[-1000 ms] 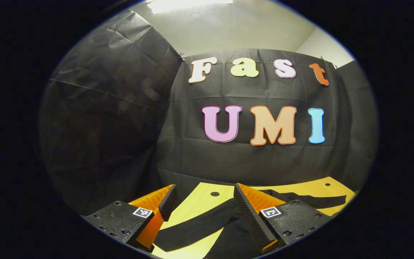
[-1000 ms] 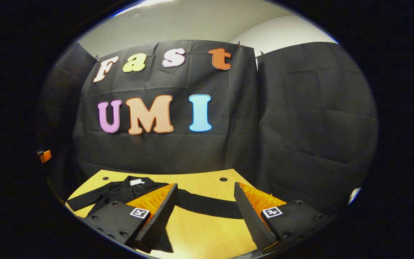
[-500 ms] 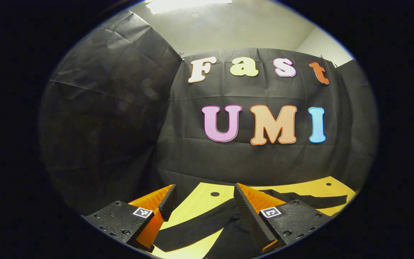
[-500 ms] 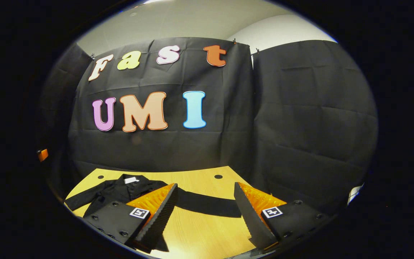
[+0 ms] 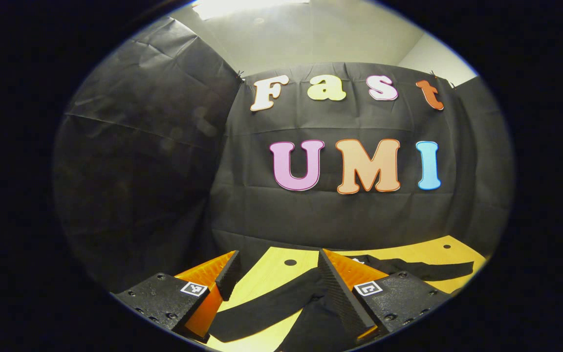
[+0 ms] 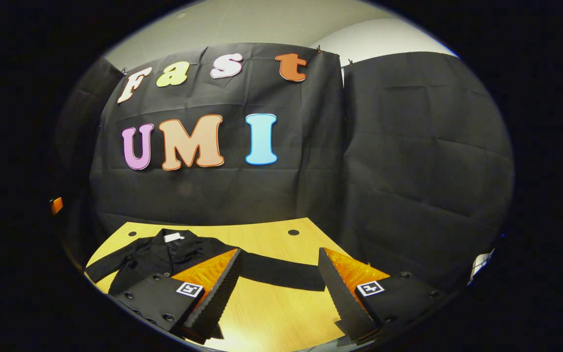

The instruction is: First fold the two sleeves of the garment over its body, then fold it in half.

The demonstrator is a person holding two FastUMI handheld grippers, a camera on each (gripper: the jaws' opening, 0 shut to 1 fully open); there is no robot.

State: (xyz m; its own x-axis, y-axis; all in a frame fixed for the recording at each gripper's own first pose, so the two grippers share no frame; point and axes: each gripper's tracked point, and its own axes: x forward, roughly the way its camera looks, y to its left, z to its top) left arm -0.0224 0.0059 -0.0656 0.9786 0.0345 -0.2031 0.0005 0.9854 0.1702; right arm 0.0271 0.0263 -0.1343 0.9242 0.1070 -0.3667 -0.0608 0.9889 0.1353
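A black long-sleeved garment (image 6: 164,254) lies flat on the wooden table (image 6: 271,303), collar toward the far wall, both sleeves spread outward. In the right gripper view one sleeve (image 6: 281,271) runs across the table between the fingers of my right gripper (image 6: 281,293), which is open and above the table. In the left gripper view the other sleeve (image 5: 267,305) stretches between the fingers of my left gripper (image 5: 281,288), also open with nothing held. The far sleeve (image 5: 433,269) shows beyond it.
Black cloth walls close in the booth behind and beside the table. Small round holes (image 6: 293,232) mark the tabletop near its far edge. A small orange object (image 6: 56,205) sits at the far left in the right gripper view.
Both views have tipped slightly downward, showing a little more of the table and garment. Both grippers stay open.
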